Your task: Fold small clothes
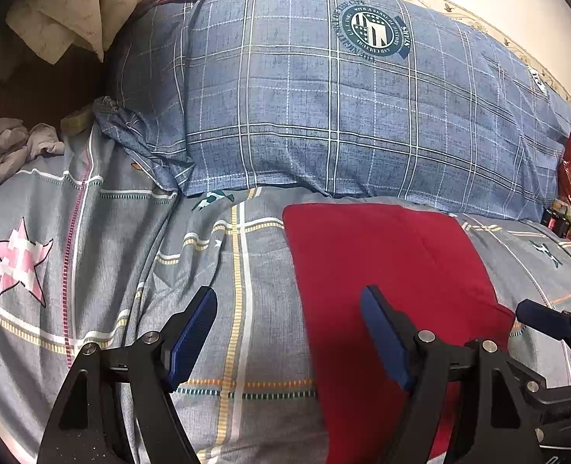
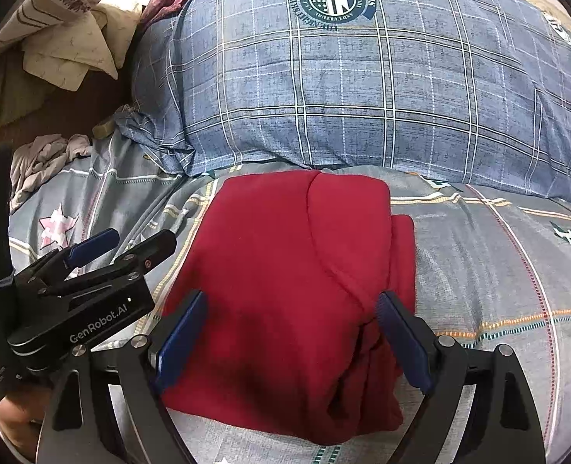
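Now: both grippers idle over the bed, nothing pinched.

Right gripper (image 2: 291, 332): jaws spread wide, blue pads hanging above the near half of the red garment (image 2: 285, 270), one pad over its left part, the other over the bunched right edge. Whether a pad brushes the cloth I cannot tell; no cloth is lifted or drawn between them.

Left gripper (image 1: 289, 332): also spread, empty. One pad sits over the grey checked bedsheet (image 1: 130, 270), the other over the garment's left part. In the right wrist view it shows low on the left, beside the garment.

Red garment: lies on the sheet just in front of the blue plaid pillow (image 1: 343, 108), already doubled into a rough rectangle. Left and far edges look straight. A curved seam runs down the top layer; the right side shows a second layer sticking out past the top one, with soft folds near the front corner.

Step in hand, as I judge it: between folds, or a last tidy on a nearly finished piece.

Next move calls for: either a pinch on the loose right-hand layer to tuck it under or square it up, or a grip on both near corners to fold once more away. Thick stacked layers need a deep bite, or only the top ply comes up.

Further out: crumpled pale clothes (image 1: 7, 150) at the far left, likely waiting.
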### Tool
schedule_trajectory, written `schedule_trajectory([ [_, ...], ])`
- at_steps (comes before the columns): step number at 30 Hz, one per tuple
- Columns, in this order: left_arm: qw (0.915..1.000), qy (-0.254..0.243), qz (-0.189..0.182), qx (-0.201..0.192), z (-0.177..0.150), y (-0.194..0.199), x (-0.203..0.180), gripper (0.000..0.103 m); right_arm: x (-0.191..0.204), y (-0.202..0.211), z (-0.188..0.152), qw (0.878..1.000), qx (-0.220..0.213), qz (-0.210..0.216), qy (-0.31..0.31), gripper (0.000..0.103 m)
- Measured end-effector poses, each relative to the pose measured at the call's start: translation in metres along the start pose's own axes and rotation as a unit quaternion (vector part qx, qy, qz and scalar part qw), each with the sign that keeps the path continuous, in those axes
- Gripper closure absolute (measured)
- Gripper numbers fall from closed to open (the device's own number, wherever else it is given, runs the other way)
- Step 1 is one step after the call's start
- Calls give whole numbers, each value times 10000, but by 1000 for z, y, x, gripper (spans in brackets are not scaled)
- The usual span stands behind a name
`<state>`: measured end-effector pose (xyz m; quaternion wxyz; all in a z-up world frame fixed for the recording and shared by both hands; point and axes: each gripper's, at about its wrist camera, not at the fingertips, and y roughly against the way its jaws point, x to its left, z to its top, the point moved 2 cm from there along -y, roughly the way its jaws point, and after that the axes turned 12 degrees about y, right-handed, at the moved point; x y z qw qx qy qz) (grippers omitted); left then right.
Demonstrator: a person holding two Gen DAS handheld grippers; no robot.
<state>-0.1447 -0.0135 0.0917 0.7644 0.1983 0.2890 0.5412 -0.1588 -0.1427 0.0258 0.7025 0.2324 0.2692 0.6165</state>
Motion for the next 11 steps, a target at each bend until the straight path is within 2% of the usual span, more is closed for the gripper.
schedule_trajectory([
  [11, 10000, 84, -18, -2, 0, -1, 2, 28, 5, -1, 0, 9999, -17, 54, 109, 13],
])
